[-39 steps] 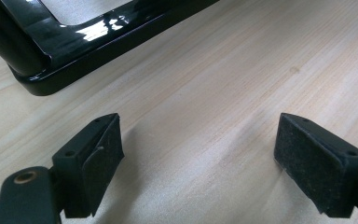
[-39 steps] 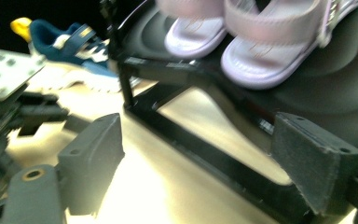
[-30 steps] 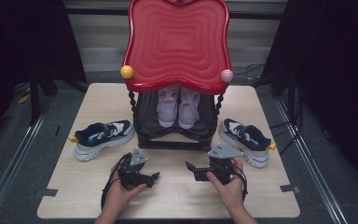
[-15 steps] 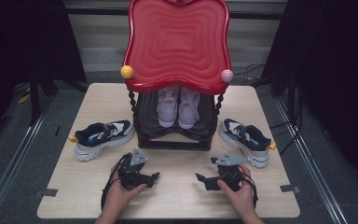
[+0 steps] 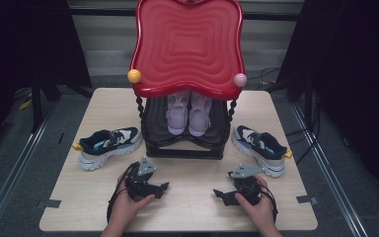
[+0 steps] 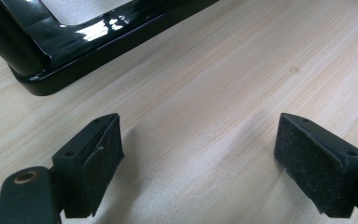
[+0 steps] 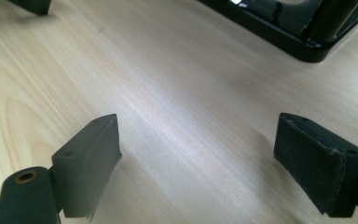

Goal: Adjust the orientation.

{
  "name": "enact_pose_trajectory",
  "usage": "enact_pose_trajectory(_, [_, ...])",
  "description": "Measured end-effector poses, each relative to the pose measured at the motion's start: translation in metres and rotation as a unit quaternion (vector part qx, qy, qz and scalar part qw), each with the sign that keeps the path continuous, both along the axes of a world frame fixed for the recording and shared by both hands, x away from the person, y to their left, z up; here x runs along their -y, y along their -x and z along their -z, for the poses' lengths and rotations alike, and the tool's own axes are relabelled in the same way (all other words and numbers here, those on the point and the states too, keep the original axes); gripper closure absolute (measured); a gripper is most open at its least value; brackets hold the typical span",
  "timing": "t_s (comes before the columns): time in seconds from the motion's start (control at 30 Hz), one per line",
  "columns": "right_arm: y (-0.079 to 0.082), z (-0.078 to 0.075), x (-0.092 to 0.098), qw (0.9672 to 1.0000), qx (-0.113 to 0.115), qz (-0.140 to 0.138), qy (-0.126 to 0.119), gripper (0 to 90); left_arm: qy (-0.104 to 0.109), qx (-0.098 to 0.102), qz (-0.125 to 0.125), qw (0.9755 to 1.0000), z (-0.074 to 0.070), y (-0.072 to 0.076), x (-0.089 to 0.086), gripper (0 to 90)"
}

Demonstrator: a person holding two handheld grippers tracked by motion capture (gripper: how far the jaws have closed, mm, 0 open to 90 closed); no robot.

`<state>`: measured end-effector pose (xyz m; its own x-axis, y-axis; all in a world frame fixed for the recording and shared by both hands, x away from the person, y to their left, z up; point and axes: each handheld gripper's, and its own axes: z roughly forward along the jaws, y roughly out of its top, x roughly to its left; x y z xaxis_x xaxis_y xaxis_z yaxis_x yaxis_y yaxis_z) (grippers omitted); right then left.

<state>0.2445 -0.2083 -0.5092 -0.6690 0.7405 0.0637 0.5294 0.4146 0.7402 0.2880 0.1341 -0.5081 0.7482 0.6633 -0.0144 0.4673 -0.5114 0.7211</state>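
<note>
A rack with a red wavy top (image 5: 187, 44) and a black lower shelf (image 5: 153, 121) stands mid-table, a pair of pale lilac sneakers (image 5: 189, 112) on that shelf. A navy and white sneaker (image 5: 109, 146) lies left of the rack, its mate (image 5: 260, 149) to the right. My left gripper (image 5: 161, 188) rests low on the wood in front of the rack, open and holding nothing. My right gripper (image 5: 221, 195) faces it, also open and holding nothing. In the left gripper view the jaws (image 6: 205, 163) stand wide apart over bare wood; the right gripper (image 7: 205, 163) looks the same.
The rack's glossy black base (image 6: 74, 42) lies just ahead of the left gripper, and a corner of it (image 7: 303, 42) ahead of the right. The wooden table (image 5: 192, 212) ends close behind both hands. Dark floor and rails surround it.
The right gripper has drawn back toward the table's near edge and a little to the right. The left gripper and the shoes have stayed put.
</note>
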Motion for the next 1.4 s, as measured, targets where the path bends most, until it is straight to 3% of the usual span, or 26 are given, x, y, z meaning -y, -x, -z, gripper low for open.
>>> enact_pose_trajectory(0.2, [0.001,0.001,-0.002,0.9997,0.002,-0.004,0.022,14.1,0.001,0.0,0.0,1.0,0.0,0.0,0.0,14.8])
enact_pose_trajectory(0.8, [0.001,0.001,-0.002,0.9998,0.0,-0.003,0.022,13.9,-0.001,-0.001,-0.005,1.0,-0.001,0.0,0.0,15.5])
enact_pose_trajectory(0.9, [0.001,0.001,-0.002,0.9998,0.001,-0.004,0.021,13.9,-0.01,0.0,-0.007,0.9999,-0.004,0.0,-0.002,16.2])
enact_pose_trajectory(1.1, [0.001,0.001,-0.002,0.9998,0.0,-0.002,0.021,13.9,0.01,-0.009,-0.006,0.9999,-0.016,-0.001,-0.008,16.5])
enact_pose_trajectory(1.23, [0.001,0.001,-0.002,0.9998,0.0,-0.002,0.021,13.9,0.009,-0.004,-0.014,0.9998,-0.024,-0.003,-0.015,17.3])
enact_pose_trajectory(1.4, [0.001,0.001,-0.002,0.9998,0.0,-0.002,0.021,13.9,0.004,-0.011,-0.014,0.9998,-0.031,-0.006,-0.024,17.6])
